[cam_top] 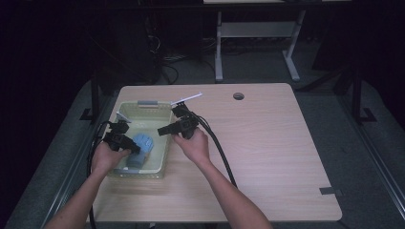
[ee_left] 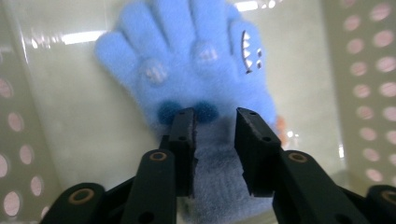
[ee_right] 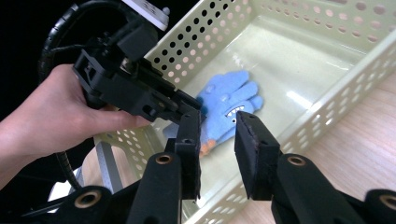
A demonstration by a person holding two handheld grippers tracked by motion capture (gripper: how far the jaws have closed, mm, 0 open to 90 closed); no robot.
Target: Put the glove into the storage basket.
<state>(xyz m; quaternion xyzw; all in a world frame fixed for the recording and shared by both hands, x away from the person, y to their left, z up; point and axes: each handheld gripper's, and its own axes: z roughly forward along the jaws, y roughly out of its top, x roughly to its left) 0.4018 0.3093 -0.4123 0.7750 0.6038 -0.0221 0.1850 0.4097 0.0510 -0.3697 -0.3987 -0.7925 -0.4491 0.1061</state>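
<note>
Blue glove lay flat on the floor of the pale perforated basket, near the person's end of it, its ribbed cuff toward the person and its fingers pointing away toward the far wall, so its long axis ran along the basket's length. A toothy face patch showed on one side of it, and a scrap of orange peeked from under its edge. Nearest, the left tongs hung low inside the basket right over the cuff, jaws partly apart with the cuff showing in the gap and no pad pressing on it; they held nothing, and looked as though they stood ready either to take the cuff or to let it be. The left hand carried them in from the near rim. Beside the basket's right wall, over the table, the right tongs were likewise partly parted and empty, aimed across the rim at the glove, probably waiting their turn. Farther off, a grey clip sat on the far rim.
</note>
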